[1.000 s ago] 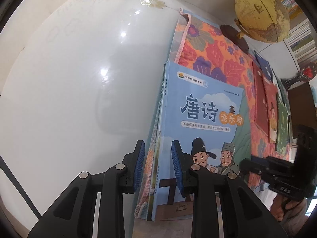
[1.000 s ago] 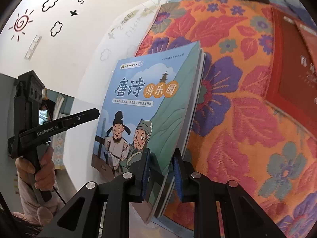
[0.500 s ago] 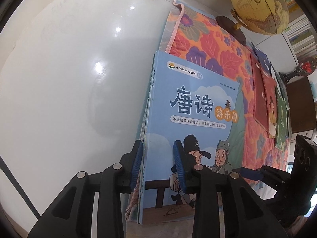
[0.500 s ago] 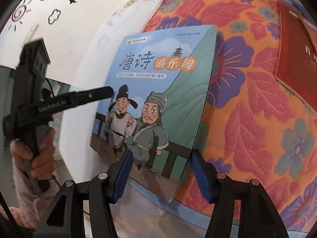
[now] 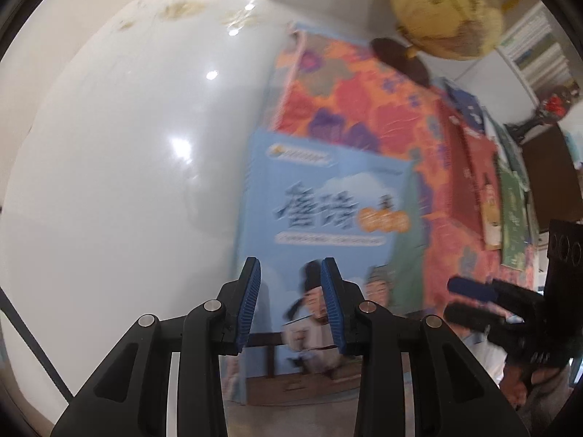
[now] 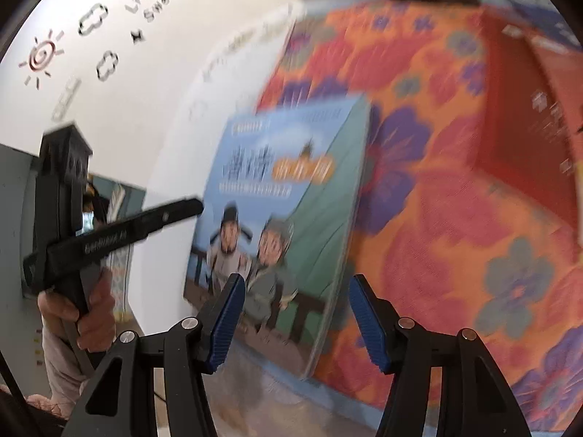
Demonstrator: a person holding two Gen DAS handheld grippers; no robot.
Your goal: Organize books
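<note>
Blue picture book (image 5: 328,218) w/ two cartoon figures on the cover lies flat at the near left edge of the floral cloth (image 5: 364,109), partly over the white tabletop (image 5: 127,145); its spine side runs along the cloth edge. Both views are motion-blurred, so title text is unreadable.

Left gripper (image 5: 289,304): blue fingers (image 5: 249,302) stand a small way apart above the book's lower left part. They have just been opening a bit more; the book shows through the gap, but neither pad presses on it – released.

Right gripper (image 6: 293,322): fingers (image 6: 224,324) spread wide, over the book's lower right corner. Gap was widening within the last sec, steady now; the book's edge (image 6: 335,255) shows between them, untouched – released too.

Each gripper shows in the other's view: right one at the far right of the left cam (image 5: 510,298), left one w/ the hand (image 6: 91,309) gripping its handle in the right cam (image 6: 198,205).

Elsewhere on the cloth: red book (image 5: 470,174), green book (image 5: 513,215) and more to the right, apart from the blue one. Yellow globe (image 5: 444,11) on a dark round base at the far end. Shelf of books (image 5: 535,47) behind. White wall w/ cloud and sun decals (image 6: 91,36).
</note>
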